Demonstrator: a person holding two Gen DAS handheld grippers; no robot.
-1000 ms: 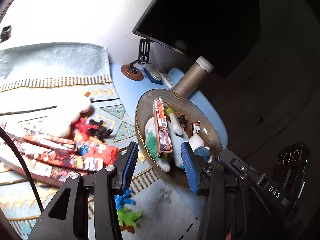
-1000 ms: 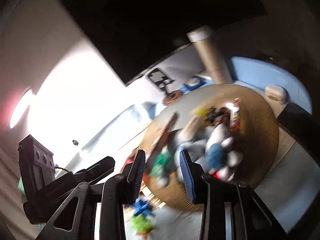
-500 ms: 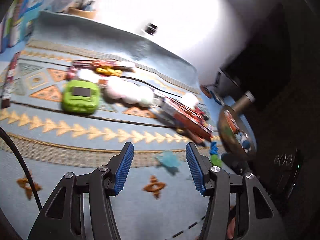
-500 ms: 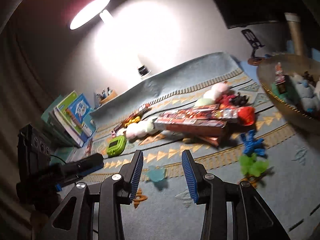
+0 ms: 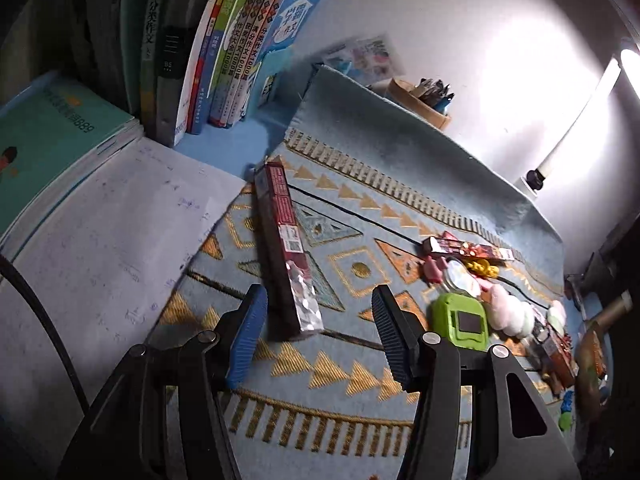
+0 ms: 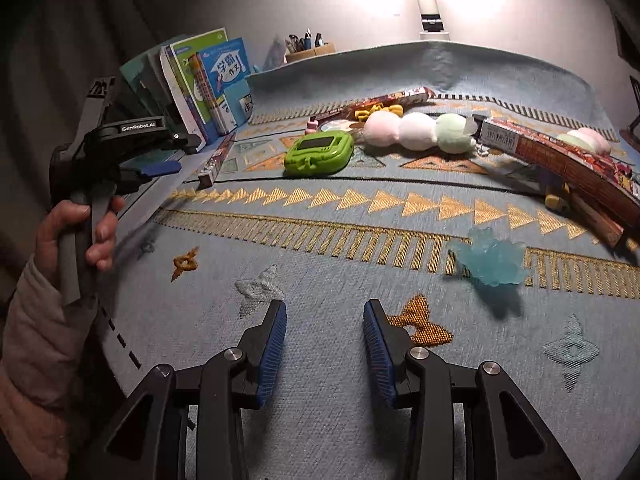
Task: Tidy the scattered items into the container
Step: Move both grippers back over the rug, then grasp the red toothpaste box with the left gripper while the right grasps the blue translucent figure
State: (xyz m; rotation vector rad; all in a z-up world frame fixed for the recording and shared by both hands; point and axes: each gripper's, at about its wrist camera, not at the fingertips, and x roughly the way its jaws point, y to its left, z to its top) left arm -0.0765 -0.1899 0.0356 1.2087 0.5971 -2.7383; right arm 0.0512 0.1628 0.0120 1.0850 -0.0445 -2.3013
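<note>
A long dark-red box with a silver end lies on the patterned mat, beside a white paper sheet. My left gripper is open, and the box's near end shows between its jaws without touching the pads. My right gripper is open low over bare mat, with nothing between its fingers. A translucent blue toy lies just ahead to its right. Farther back lie a green gadget, a pink, white and green plush and more long red boxes. The woven bowl shows dimly at the far right edge.
Upright books and a stack of green books stand at the mat's left end. At the back stand a pencil holder and a lamp. A person's hand holds the left gripper.
Both views have swung left, away from the bowl and across the mat. The left gripper now hovers at the red box by the books. Both jaws stand slightly wider.
</note>
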